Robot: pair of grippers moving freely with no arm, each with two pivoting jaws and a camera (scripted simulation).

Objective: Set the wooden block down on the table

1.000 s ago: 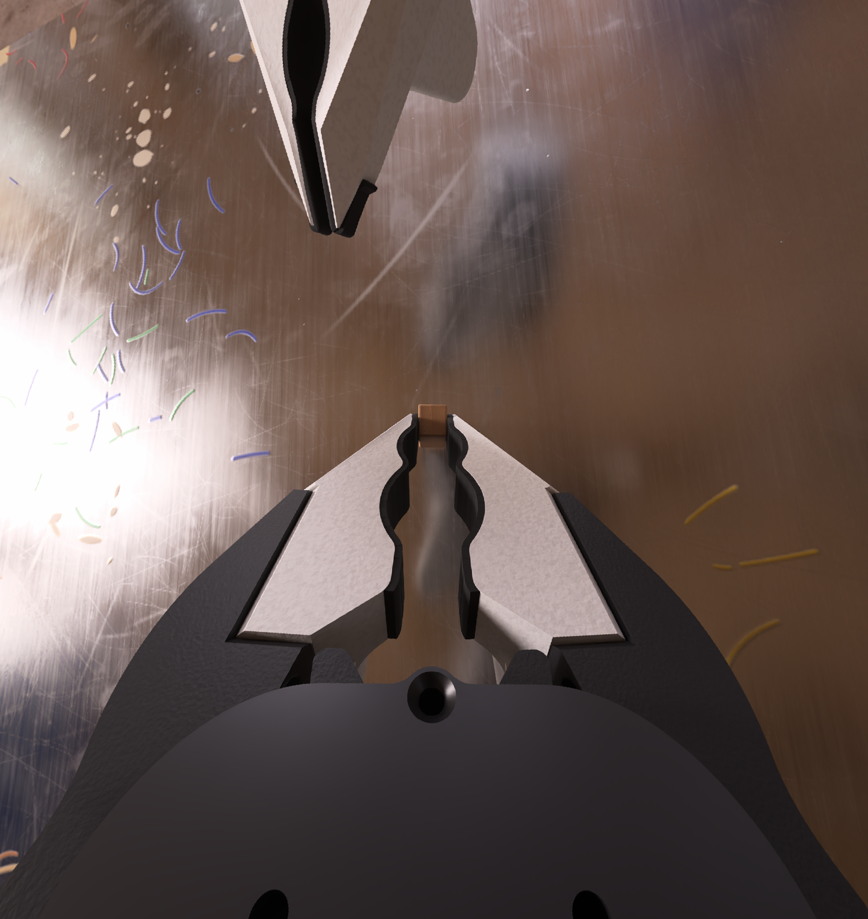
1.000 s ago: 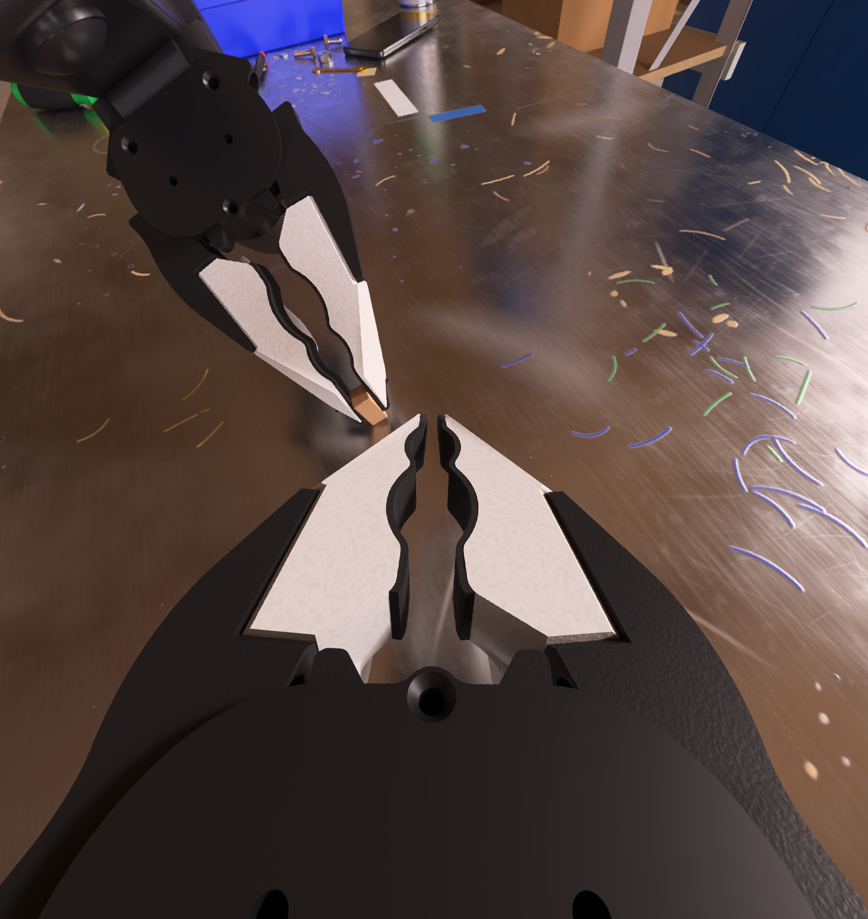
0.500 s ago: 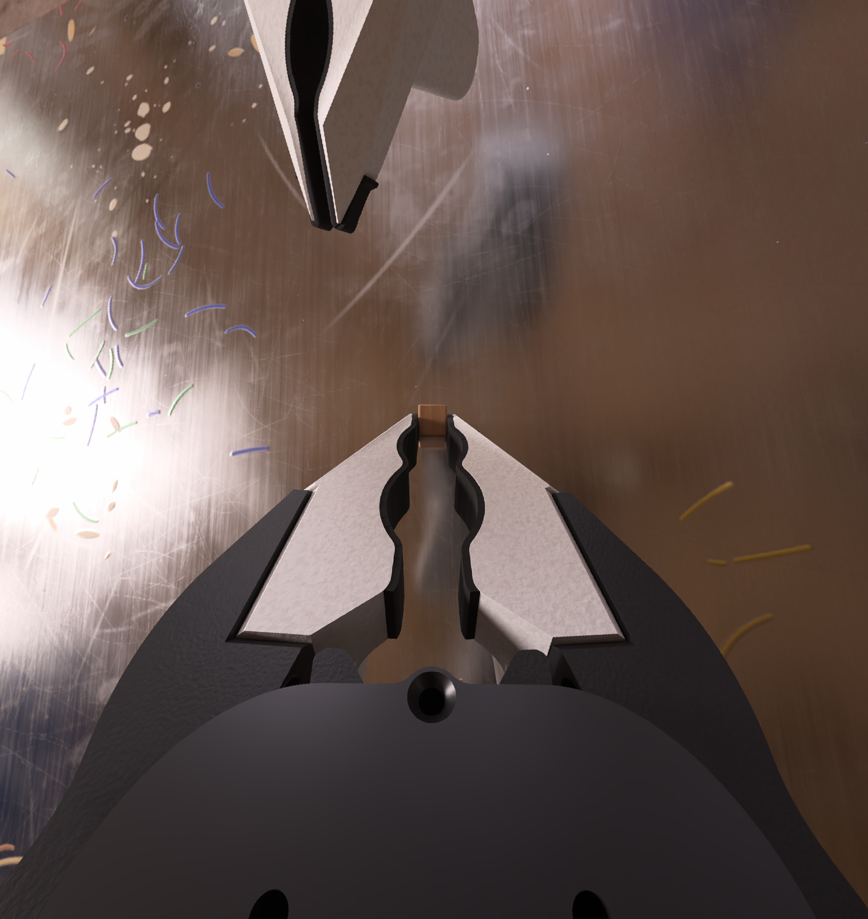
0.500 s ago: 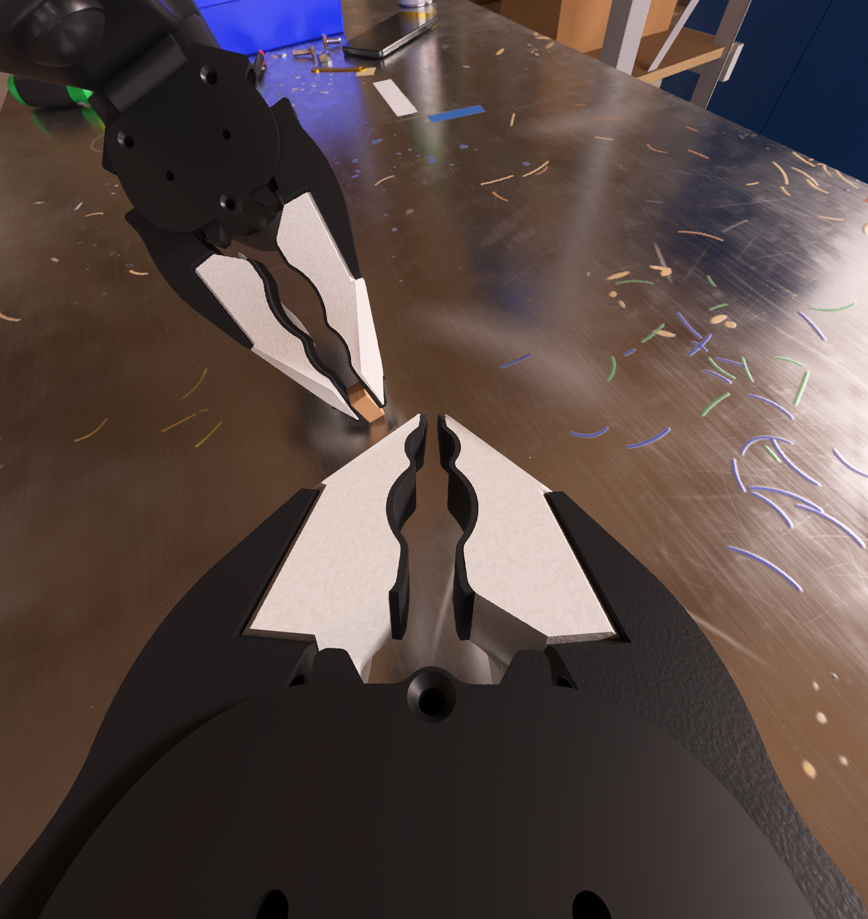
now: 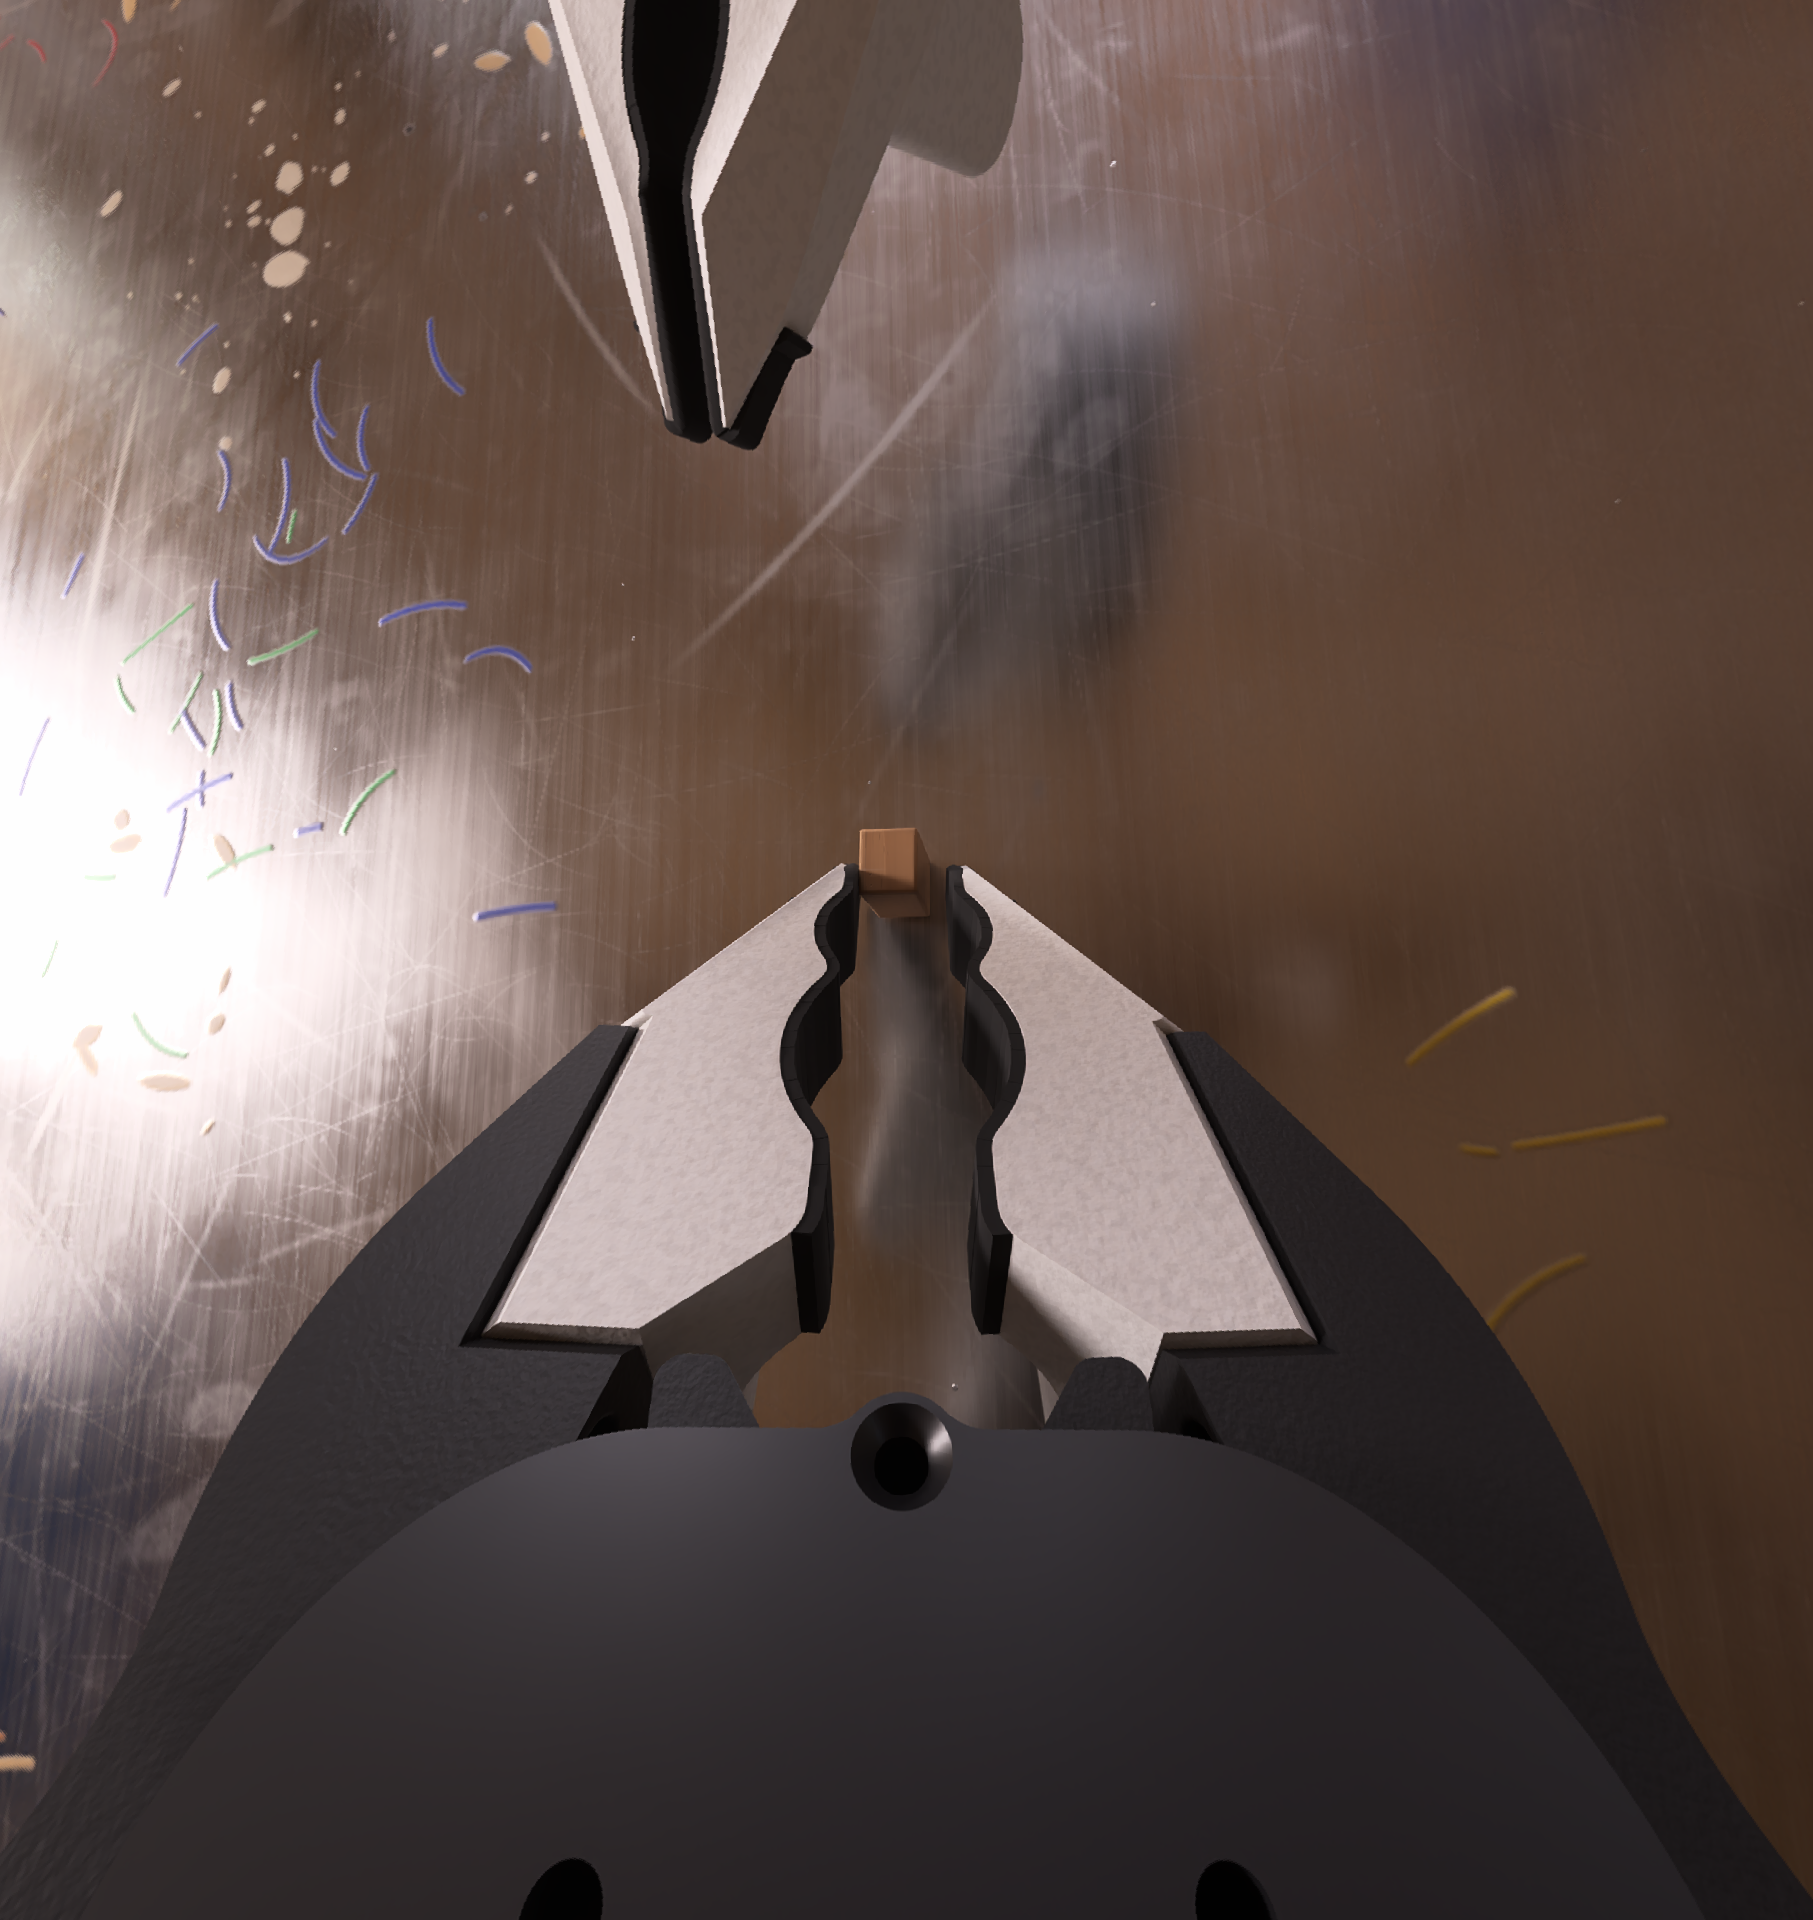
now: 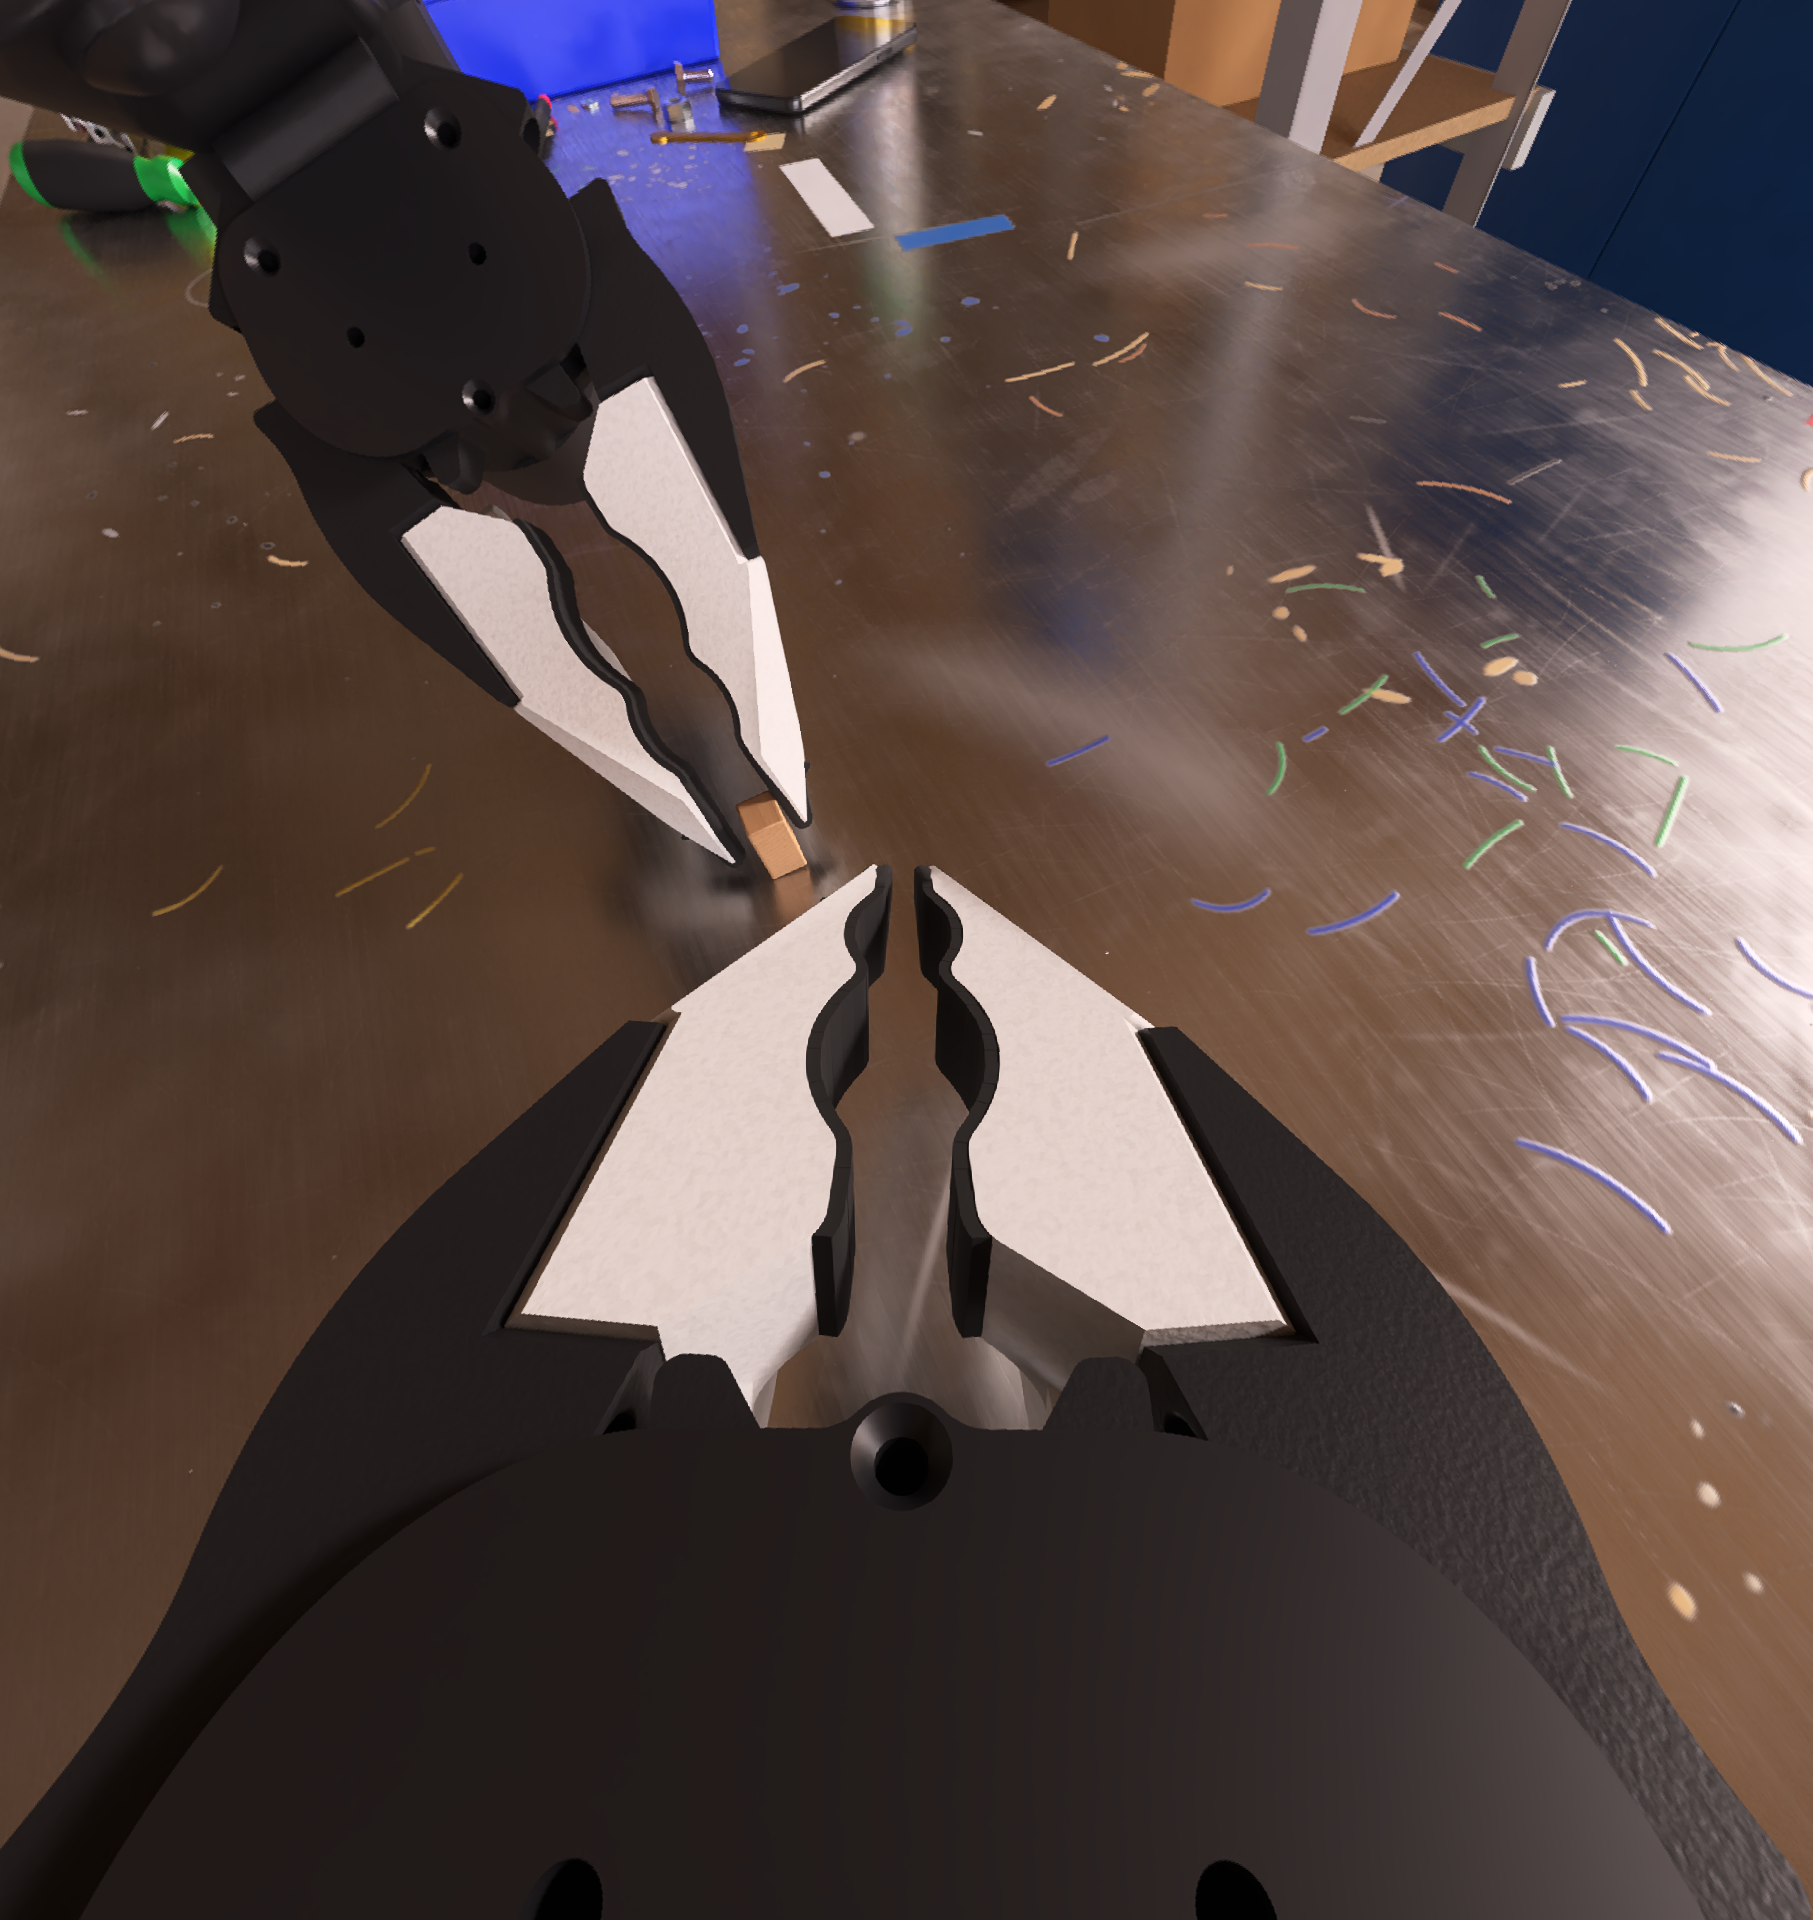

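Note:
The small wooden block [image 5: 891,871] stands on the scratched metal table [image 5: 1401,623] between the fingertips of my left gripper [image 5: 899,881]. The left jaws are slightly apart, with a visible gap on the block's right side. In the right wrist view the block [image 6: 774,837] rests on the table [image 6: 1089,520] between the left gripper's tips [image 6: 767,840]. My right gripper [image 6: 902,878] is shut and empty, its tips just right of and near the block. It also shows at the top of the left wrist view [image 5: 713,434].
At the far end of the table lie a green-handled tool [image 6: 102,177], a blue box [image 6: 590,42], a phone [image 6: 819,73], some screws [image 6: 663,104] and strips of white tape [image 6: 827,197] and blue tape [image 6: 954,231]. Coloured shavings are scattered on the right [image 6: 1608,935].
My left gripper's fingers have spread a little and let go of the block, which now stands on the table. The right gripper has hardly moved.

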